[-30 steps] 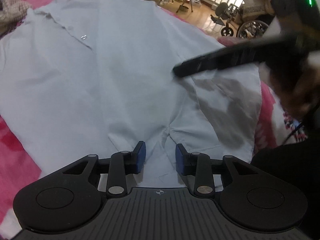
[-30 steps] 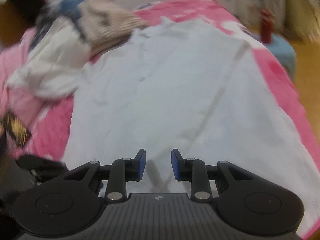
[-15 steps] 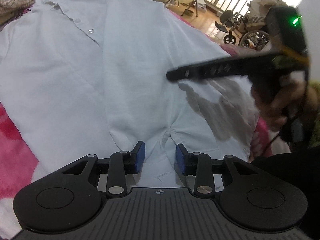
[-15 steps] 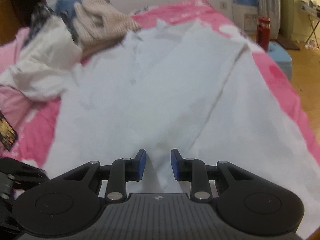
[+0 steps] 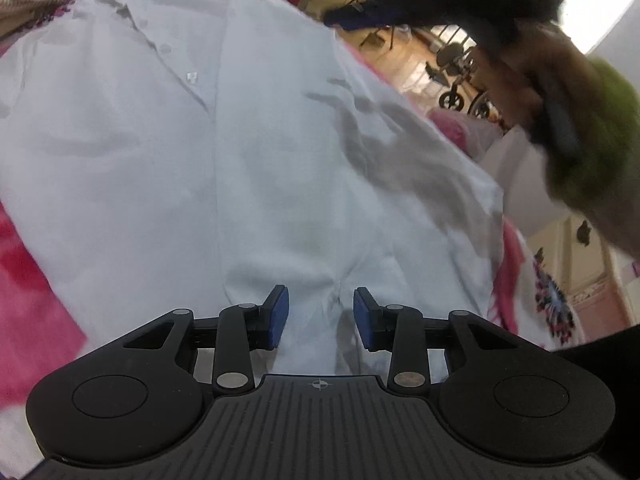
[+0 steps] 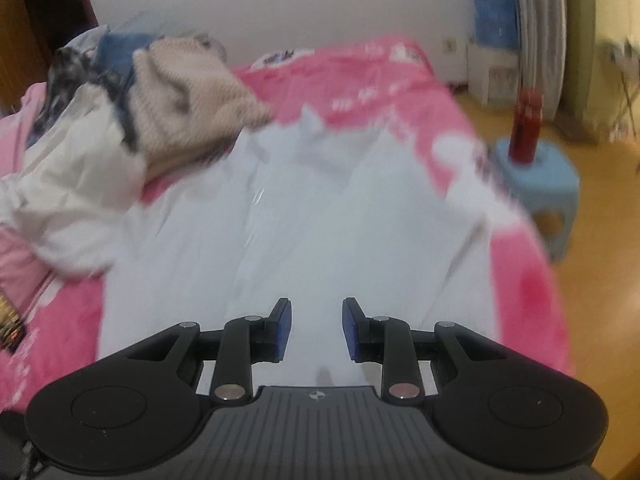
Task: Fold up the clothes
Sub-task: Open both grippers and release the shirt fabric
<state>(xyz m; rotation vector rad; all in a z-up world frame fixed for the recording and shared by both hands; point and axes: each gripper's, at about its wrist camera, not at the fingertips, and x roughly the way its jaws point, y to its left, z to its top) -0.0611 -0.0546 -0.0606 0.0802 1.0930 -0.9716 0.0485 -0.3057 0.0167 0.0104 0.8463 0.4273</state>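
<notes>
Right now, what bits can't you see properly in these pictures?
- Shirt hem: left wrist view, hidden behind the left gripper.
- Right gripper: left wrist view, motion-blurred; open or shut unclear there.
- Clothes pile: right wrist view, blurred, items hard to separate.
- Red bottle on the stool: right wrist view, too blurred for detail.

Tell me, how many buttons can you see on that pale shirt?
2 on the shirt: one button below the collar, another lower down the placket. Folds may hide more.
</notes>
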